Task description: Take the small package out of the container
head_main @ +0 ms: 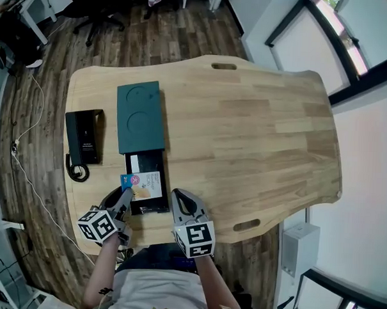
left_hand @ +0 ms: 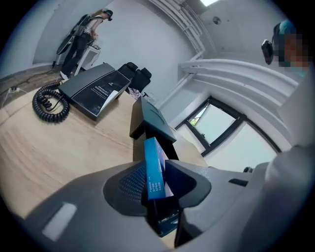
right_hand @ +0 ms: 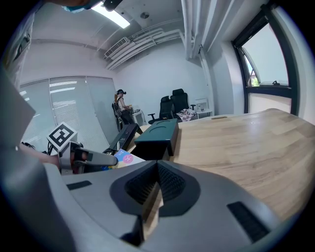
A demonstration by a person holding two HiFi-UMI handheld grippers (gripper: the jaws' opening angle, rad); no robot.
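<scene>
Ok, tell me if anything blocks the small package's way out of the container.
Nothing visible does. The left tool grips the small package at the container's open near end; the teal cover sits farther back, clear of it. The right tool is shut and empty alongside.

I can read nothing here: the print on the small package point(head_main: 144, 184) and the white lettering on the black phone point(left_hand: 93, 91) are too small to make out.
</scene>
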